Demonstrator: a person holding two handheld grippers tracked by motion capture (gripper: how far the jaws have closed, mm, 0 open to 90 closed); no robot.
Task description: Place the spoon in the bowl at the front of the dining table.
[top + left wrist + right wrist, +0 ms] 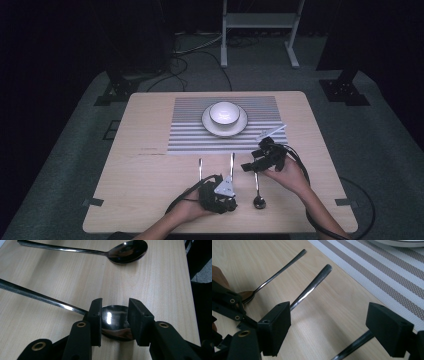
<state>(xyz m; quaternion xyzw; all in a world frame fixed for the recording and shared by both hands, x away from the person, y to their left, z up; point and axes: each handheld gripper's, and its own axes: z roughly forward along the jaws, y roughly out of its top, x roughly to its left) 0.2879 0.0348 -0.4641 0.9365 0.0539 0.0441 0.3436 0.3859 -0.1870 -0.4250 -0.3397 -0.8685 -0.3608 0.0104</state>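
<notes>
Three metal spoons lie side by side on the wooden table (150, 175), handles pointing at the placemat. My left gripper (225, 199) (115, 307) is low over the middle spoon (232, 162). Its jaws stand slightly apart on either side of that spoon's bowl (113, 321); whether they touch it, I cannot tell. The right spoon (258, 192) (127, 251) lies just beyond. My right gripper (256, 161) (328, 310) hangs wide open above the right spoon's handle (352, 347), apart from it. The left spoon (200, 167) (277, 272) rests by the left hand.
A striped placemat (190, 135) (387, 275) covers the far middle of the table and carries a white plate (210, 127) with a white bowl (224, 112) in it. The table's near edge (193, 302) is close beside the left gripper. A cable trails from each gripper.
</notes>
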